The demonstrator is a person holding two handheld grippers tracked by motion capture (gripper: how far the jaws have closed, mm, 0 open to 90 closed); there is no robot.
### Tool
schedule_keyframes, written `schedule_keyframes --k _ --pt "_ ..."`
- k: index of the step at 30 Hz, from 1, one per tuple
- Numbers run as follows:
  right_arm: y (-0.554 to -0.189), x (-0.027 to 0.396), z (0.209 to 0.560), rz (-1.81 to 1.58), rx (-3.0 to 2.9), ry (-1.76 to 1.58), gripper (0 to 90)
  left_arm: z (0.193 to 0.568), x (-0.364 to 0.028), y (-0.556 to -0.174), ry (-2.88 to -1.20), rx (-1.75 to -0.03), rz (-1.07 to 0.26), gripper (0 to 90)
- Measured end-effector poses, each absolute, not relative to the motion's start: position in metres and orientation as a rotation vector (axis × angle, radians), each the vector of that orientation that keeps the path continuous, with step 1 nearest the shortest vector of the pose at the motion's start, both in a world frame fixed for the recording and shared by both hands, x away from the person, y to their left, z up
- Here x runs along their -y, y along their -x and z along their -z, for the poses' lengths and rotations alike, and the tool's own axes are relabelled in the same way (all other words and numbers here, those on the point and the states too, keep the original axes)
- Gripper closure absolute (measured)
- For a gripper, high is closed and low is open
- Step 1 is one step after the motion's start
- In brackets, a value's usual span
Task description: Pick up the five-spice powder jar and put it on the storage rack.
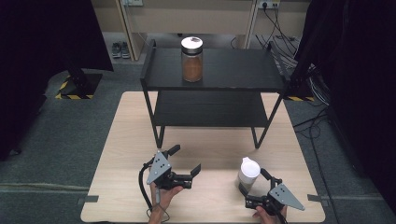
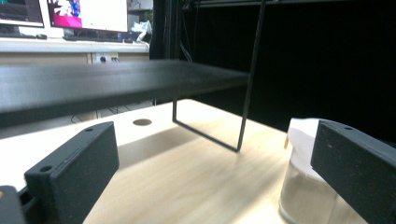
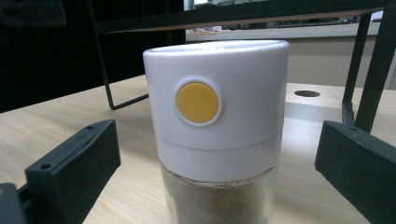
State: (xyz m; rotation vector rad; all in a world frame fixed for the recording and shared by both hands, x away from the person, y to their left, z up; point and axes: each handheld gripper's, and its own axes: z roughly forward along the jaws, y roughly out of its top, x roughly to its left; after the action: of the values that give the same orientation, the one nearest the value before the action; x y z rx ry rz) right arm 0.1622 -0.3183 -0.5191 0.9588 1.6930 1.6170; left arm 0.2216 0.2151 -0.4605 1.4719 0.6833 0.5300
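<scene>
Jaws of right gripper [image 3: 205,186] stood wide apart around white-lidded shaker [image 3: 215,126] on worktop [image 1: 210,196], no contact. I judged off-centre closing could tip it. Left gripper [image 1: 184,163] also open, empty, nearby.

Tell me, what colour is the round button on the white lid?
Yellow. The round button sits on the jar's white lid, clearest in the right gripper view.
</scene>
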Motion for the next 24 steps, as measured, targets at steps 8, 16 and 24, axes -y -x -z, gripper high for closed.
schedule_keyframes --k 8,16,24 --pt "-0.162 0.318 0.519 -1.615 -1.694 -0.957 0.4 0.487 -0.221 -0.214 -1.449 -0.710 -0.517 0.4" --pt "-0.162 0.318 0.519 -1.615 -1.694 -0.957 0.4 0.501 -0.221 -0.207 -1.447 -0.729 -0.524 0.4" --pt "-0.162 0.318 0.519 -1.616 -1.694 -0.958 0.3 0.518 -0.219 -0.197 -1.440 -0.777 -0.528 0.5"
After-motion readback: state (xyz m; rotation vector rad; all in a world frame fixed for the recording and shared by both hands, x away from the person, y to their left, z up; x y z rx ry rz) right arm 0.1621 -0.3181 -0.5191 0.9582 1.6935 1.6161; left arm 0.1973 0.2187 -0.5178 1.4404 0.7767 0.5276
